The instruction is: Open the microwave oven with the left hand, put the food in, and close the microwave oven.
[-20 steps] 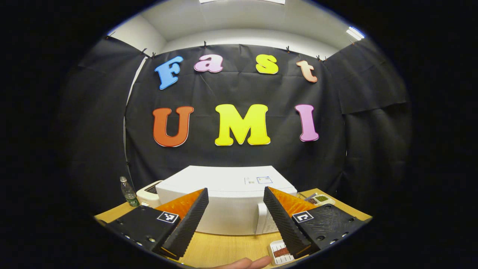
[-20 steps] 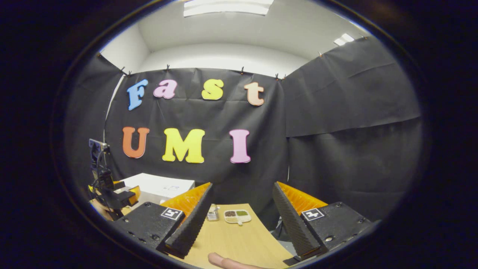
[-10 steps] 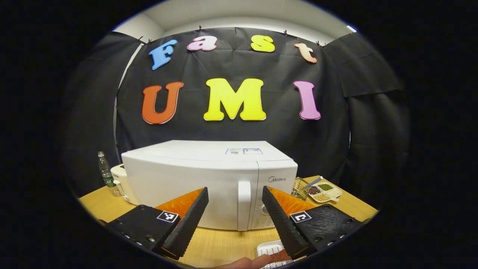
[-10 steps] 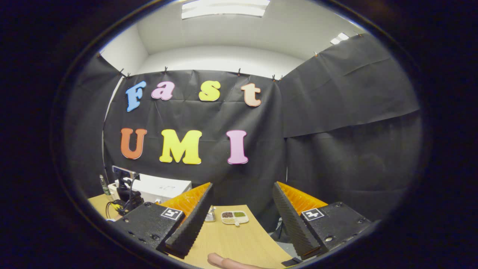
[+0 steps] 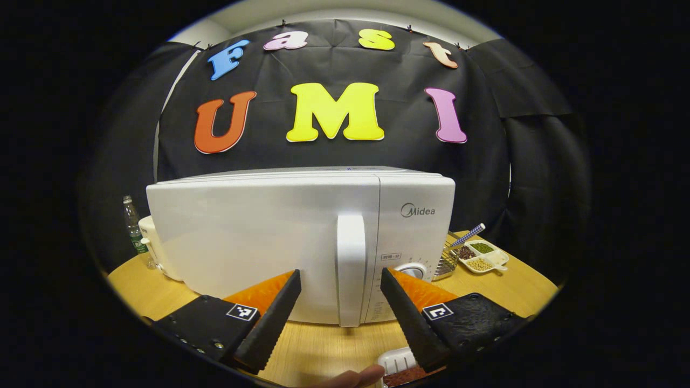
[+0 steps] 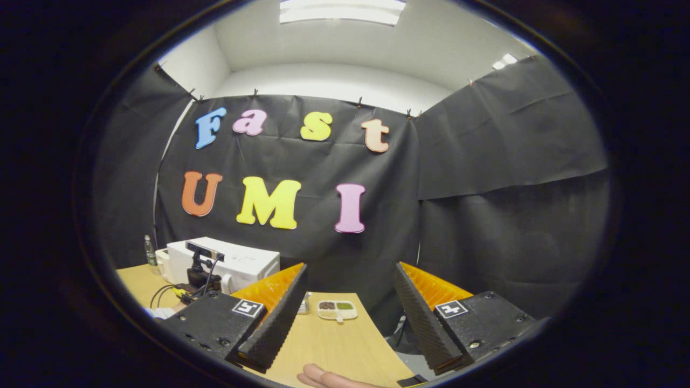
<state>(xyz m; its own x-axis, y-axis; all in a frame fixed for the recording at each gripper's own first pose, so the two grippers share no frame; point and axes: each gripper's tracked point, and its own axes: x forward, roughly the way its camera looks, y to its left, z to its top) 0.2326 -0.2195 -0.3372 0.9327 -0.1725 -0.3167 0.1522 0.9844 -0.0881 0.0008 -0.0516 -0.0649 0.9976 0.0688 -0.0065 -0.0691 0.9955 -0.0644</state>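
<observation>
Left gripper (image 5: 338, 315) gaped open before microwave handle (image 5: 351, 269) | door looked closed | right gripper (image 6: 349, 312) open above desk (image 6: 339, 345)

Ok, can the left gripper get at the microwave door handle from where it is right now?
Probably yes. The left gripper is open, and the door handle stands upright straight ahead between its fingers, with nothing in between. The microwave door looks shut, so the handle faces the gripper squarely.
</observation>
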